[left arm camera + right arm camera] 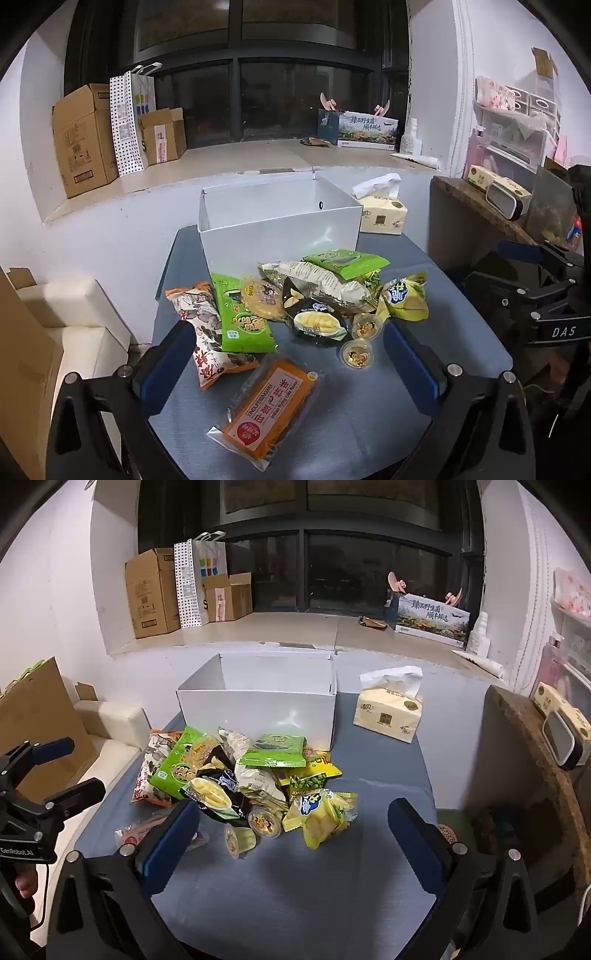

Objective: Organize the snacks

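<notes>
table (369, 406) snacks (314, 295) overlapping, labels unclear

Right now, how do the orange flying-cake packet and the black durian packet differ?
The orange flying-cake packet lies alone, nearest the left gripper; the black durian packet sits in the heap, touching other snacks. The orange one is long, flat and clear-edged; the black one is rounder and puffier. Both lie on the blue table, outside the white box.

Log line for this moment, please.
stage: start | left gripper: open, empty | right gripper: open, empty | snack pile: on table | white box: empty
</notes>
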{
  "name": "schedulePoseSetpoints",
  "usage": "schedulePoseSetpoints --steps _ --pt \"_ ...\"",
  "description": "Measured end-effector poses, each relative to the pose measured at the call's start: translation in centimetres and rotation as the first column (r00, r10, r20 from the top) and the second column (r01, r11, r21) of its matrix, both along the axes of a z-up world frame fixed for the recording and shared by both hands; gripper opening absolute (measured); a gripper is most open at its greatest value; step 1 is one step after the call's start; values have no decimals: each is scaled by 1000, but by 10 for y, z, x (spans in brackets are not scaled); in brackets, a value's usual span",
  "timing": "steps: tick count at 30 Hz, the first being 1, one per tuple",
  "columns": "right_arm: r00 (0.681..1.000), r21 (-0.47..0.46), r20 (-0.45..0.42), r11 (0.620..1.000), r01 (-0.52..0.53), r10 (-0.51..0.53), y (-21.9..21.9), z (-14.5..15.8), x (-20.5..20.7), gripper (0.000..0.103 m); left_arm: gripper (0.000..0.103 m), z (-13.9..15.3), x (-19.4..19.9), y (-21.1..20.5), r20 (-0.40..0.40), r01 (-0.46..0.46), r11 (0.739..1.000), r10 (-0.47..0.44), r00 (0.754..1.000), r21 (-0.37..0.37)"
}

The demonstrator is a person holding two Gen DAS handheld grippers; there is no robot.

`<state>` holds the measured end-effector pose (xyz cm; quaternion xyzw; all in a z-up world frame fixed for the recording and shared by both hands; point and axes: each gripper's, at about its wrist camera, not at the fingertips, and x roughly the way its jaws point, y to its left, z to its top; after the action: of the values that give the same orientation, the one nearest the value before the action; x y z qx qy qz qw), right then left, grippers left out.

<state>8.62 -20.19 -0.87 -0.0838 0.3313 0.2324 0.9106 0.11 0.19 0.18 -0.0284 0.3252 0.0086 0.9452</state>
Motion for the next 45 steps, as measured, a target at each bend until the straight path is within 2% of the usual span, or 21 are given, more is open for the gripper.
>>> schedulePoseSetpoints --steps 3,4,5,45 --pt "1000 -26 16 1000 0 0 1 -3 -1 103 103 0 -2 6 11 -4 1000 4 1000 -1" --pt "1000 -26 14 1000 -1 1 3 0 0 103 103 0 -4 -2 17 -8 999 7 1000 31" --pt "1000 -26 13 1000 0 0 2 1 2 103 103 1 -4 -2 14 -8 999 7 1000 33" --pt "1000 -22 1 1000 15 -15 1 -1 -1 103 103 1 -2 -3 13 -2 999 1 1000 37"
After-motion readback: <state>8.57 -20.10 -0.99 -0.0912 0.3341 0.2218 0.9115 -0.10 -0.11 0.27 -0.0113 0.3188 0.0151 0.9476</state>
